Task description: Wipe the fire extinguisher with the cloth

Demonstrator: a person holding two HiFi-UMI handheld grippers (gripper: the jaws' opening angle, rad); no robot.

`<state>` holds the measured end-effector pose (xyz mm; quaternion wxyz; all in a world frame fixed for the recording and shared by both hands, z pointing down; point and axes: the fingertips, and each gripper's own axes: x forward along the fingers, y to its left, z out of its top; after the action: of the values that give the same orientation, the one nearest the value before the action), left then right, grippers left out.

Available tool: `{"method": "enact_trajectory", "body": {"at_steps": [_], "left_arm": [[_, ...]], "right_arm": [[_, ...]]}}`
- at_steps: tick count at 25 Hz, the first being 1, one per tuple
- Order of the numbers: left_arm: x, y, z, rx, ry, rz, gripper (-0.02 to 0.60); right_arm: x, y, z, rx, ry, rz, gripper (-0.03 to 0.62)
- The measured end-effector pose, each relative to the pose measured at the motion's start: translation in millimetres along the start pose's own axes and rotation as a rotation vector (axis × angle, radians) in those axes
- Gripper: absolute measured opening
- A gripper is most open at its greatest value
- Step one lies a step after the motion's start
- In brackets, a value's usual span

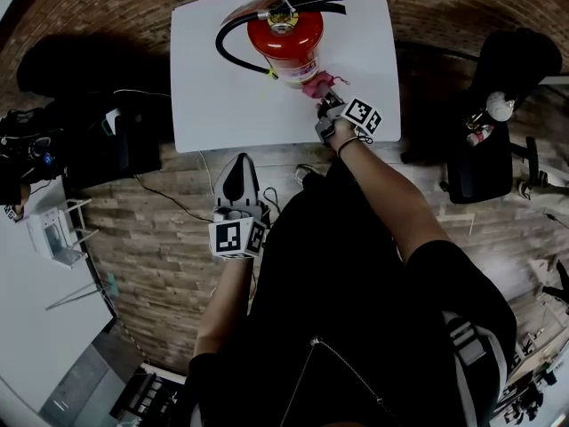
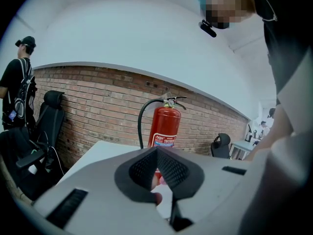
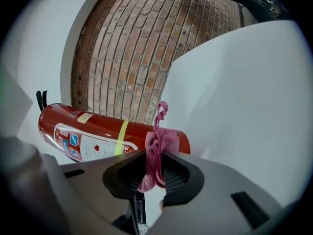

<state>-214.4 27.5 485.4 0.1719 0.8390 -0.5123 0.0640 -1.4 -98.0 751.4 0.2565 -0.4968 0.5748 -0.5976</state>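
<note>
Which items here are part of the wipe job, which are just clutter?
Job: fire extinguisher, pink cloth pinched in right claw, white table.
Lying about: office chair, white rack, floor cable; left claw shut, empty, off the table.

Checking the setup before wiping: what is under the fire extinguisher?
A white table; the fire extinguisher stands upright on it. The spot beneath its base is hidden.

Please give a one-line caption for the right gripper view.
Right gripper holds a pink cloth at the base of a red fire extinguisher on a white table.
</note>
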Motion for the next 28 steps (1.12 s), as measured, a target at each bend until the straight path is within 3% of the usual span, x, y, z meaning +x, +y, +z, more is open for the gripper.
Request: {"method": "enact_trajectory", "body": {"at_steps": [28], "left_arm": [[-0.5,-13.2,24.8,0.000,-0.079,-0.052,0.008]], "right_arm": [[-30.9,94.9,14.0,0.000,-0.008,0.130,0.094]]}}
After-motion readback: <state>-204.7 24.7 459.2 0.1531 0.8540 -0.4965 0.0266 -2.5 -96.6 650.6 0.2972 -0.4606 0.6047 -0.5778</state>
